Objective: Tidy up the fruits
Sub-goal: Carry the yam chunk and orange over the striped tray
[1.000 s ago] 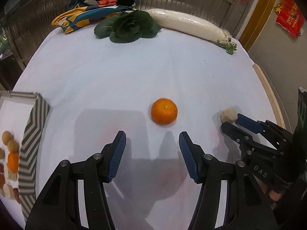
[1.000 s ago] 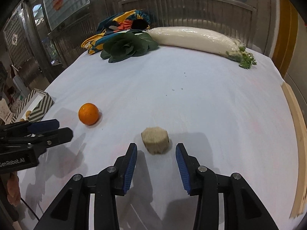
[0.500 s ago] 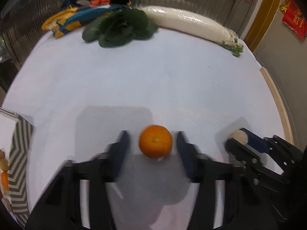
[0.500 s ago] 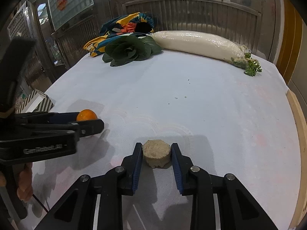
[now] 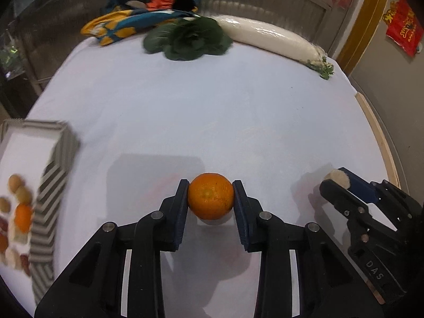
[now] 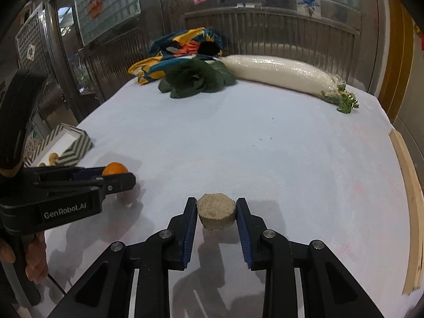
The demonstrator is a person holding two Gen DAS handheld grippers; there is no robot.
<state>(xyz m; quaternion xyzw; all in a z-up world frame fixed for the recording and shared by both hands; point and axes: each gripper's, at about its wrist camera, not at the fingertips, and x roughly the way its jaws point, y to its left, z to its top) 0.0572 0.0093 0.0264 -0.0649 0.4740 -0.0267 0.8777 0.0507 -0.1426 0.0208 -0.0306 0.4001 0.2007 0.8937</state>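
My left gripper [image 5: 211, 185] is shut on an orange [image 5: 211, 199], held just above the white tablecloth with a shadow under it. The orange also shows in the right wrist view [image 6: 114, 169] between the left gripper's fingers [image 6: 116, 182]. My right gripper [image 6: 216, 202] is shut on a beige, round, flat-topped fruit piece [image 6: 216, 209], lifted slightly off the cloth. That piece shows in the left wrist view [image 5: 337, 177] at the right gripper's tips. A striped box [image 5: 50, 193] at the left holds an orange and several small brown fruits.
At the table's far side lie a dark green leafy vegetable [image 5: 189, 39], a long white radish [image 5: 270, 39] and a colourful cloth [image 5: 140, 13]. A wooden strip [image 6: 408, 201] runs along the table's right edge. Metal shutters stand behind the table.
Both grippers moved forward and closed: the left onto the orange, the right onto the beige piece. Both objects now sit slightly off the cloth.
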